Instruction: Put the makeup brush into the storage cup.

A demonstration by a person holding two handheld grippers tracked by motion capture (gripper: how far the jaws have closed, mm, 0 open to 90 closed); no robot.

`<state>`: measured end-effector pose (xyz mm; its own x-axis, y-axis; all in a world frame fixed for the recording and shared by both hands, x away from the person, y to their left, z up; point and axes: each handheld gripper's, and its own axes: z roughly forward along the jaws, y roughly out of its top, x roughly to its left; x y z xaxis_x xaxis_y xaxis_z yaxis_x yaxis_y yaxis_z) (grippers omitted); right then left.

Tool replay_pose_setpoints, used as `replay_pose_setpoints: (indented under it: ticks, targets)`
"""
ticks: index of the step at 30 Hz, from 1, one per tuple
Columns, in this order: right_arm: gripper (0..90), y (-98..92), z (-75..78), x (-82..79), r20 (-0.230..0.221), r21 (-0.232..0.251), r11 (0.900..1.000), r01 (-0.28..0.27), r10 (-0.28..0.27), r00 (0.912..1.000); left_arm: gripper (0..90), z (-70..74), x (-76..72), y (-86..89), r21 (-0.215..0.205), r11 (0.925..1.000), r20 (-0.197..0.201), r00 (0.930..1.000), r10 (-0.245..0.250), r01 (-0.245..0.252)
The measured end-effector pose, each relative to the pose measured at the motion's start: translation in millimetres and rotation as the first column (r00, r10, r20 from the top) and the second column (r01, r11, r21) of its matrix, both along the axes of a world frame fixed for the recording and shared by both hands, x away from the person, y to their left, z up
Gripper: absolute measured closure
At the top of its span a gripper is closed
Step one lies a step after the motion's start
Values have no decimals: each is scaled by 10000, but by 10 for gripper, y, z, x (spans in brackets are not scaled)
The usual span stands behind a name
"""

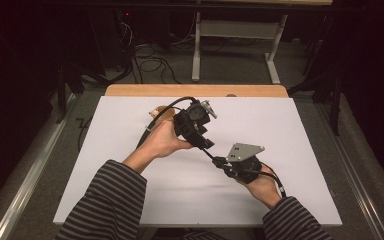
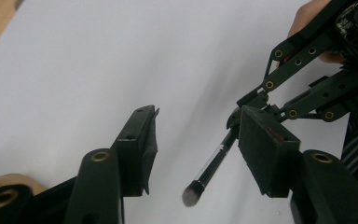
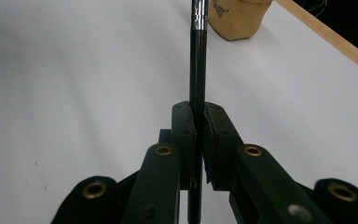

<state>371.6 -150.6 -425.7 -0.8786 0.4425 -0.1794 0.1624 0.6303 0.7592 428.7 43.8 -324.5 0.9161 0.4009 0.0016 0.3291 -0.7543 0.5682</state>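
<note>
While the makeup brush [image 2: 213, 163] is clamped by its black handle between the 2 pads of the right gripper [image 3: 197, 123], it is held in the air above the white table [image 1: 280, 130], its silver ferrule and bristle tip pointing away from that gripper. In the left gripper view the brush is seen lying in the gap between the jaws of the left gripper [image 2: 198, 140], whose pads stand well apart and are pressed on nothing; the bristle tip is seen near the lower middle of that gap. In the high view the 2 grippers are seen near each other over the middle of the table, the left one farther from the person. A tan pouch [image 3: 235, 18] is set on the table beyond the brush, near the wooden edge [image 1: 195, 90]; what is inside it cannot be told. Striped sleeves [image 1: 105, 205] are seen at the near edge.
</note>
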Motion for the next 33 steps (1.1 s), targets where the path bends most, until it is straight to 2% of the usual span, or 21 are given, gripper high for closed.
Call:
replay_pose_setpoints:
  ticks: [4,14,20,24,25,28,33]
  targets:
    - [856,-26,3,13,-126,225,9997,40,-37,9999,441,24,-2,77,-433,9988,224,9995,224,-214]
    - [856,-95,13,42,-438,579,9978,329,-304,9986,390,-19,-10,258,-1016,9925,264,9971,716,-685]
    - [856,-145,22,68,-670,882,9945,572,-514,9964,390,-47,-56,375,-1658,9822,468,9941,976,-886]
    - [855,-181,41,84,-776,1150,9909,706,-619,9951,391,-77,-98,427,-1945,9764,520,9931,1055,-935]
    - [856,-193,47,91,-791,1254,9894,739,-643,9948,391,-84,-103,438,-1953,9764,517,9932,1046,-927]
    - [856,-210,59,95,-876,1453,9857,854,-732,9935,391,-142,-126,473,-2197,9700,465,9920,1170,-1041]
    - [855,-234,76,109,-974,1712,9809,924,-765,9923,406,-245,-148,496,-2318,9672,315,9930,1140,-1037]
